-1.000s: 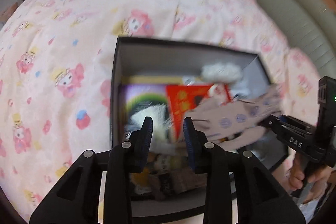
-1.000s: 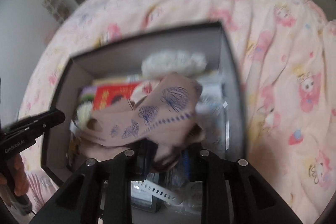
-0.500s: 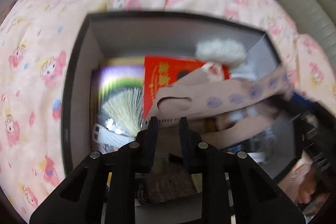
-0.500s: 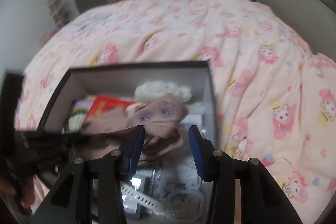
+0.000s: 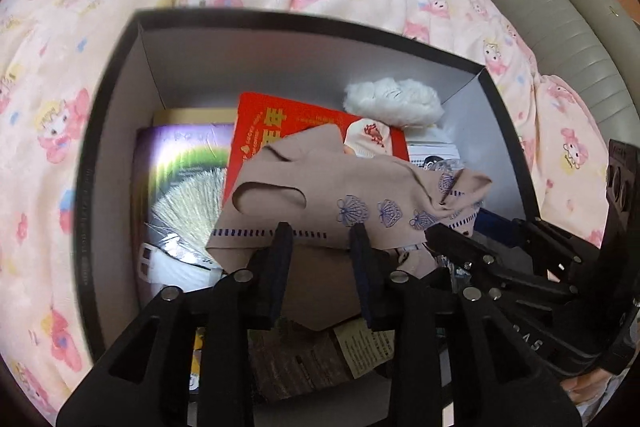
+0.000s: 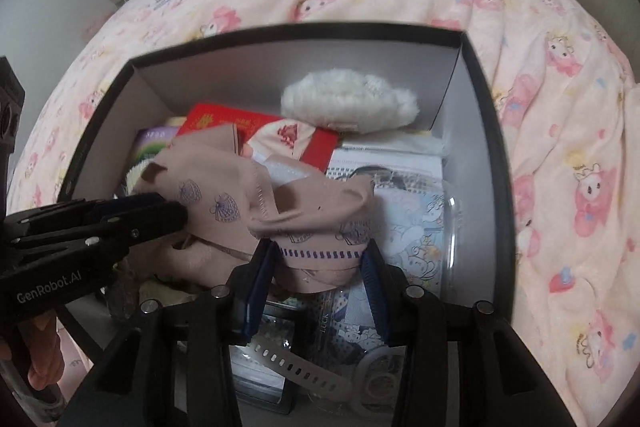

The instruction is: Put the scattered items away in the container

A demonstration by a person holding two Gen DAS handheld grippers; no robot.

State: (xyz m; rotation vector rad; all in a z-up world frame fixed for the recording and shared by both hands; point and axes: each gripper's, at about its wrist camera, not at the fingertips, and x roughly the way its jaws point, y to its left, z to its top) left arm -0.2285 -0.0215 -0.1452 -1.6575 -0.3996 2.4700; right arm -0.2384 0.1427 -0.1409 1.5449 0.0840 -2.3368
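Observation:
A black box (image 5: 120, 75) (image 6: 486, 95) sits on the pink bedspread, filled with items. A beige cloth with blue shell prints (image 5: 320, 195) (image 6: 224, 187) lies on top of the contents. My left gripper (image 5: 324, 239) is open over the box, its fingers astride the cloth's near edge. My right gripper (image 6: 320, 255) is open too, its fingers either side of a bunched end of the cloth. Each gripper shows in the other's view, the right one at the right (image 5: 472, 251), the left one at the left (image 6: 132, 215).
In the box lie a red packet (image 5: 280, 123), a white fluffy item (image 6: 348, 99), a purple box (image 5: 180, 163), a clear cartoon-print case (image 6: 416, 227) and a watch (image 6: 304, 367). A grey sofa (image 5: 560, 7) stands at the far right.
The right gripper opened and let go of the cloth, which dropped onto the box contents. The left gripper opened wider. Both moved closer over the box.

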